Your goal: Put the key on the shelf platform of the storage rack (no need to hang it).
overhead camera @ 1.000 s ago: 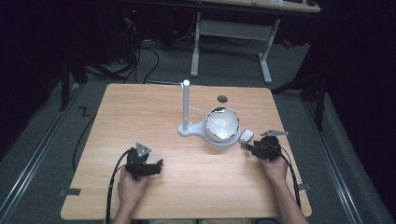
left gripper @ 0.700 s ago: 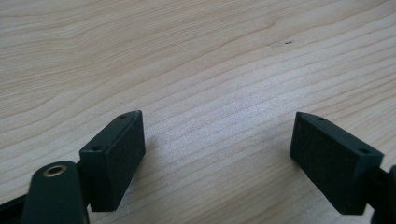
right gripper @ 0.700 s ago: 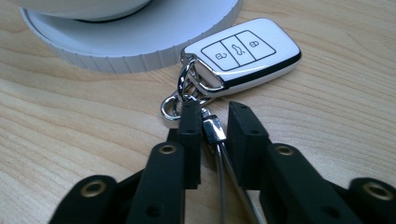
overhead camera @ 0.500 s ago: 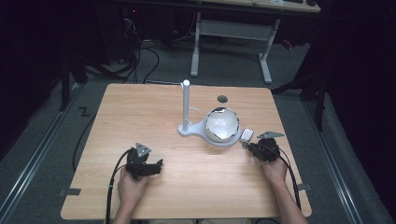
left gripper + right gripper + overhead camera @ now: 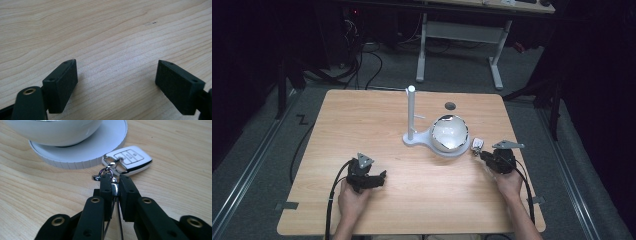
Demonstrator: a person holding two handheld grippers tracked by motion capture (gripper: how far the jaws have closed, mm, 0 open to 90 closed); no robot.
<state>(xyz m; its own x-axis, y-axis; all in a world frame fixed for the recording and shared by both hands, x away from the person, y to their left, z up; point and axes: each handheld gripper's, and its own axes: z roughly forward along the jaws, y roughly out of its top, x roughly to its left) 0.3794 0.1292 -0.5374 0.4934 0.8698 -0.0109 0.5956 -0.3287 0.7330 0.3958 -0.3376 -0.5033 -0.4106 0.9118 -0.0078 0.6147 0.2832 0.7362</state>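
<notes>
Right gripper (image 5: pixel 115 185): jaws pinched on metal clip (image 5: pixel 108 171) of white key fob (image 5: pixel 128 160), frame centre | fob flat on table (image 5: pixel 377 120), beside white round base (image 5: pixel 82 150) upper left | Left gripper (image 5: pixel 116 82): jaws wide apart, holding nothing, bare wood.

Room dim, far side nearly black. Light wood table (image 5: pixel 362 115) stands on grey carpeted floor (image 5: pixel 257 145); black cables (image 5: pixel 362 65) trail across it behind. Beyond, a desk with white legs (image 5: pixel 497 55), and metal floor rails (image 5: pixel 242 165) flanking the table.
</notes>
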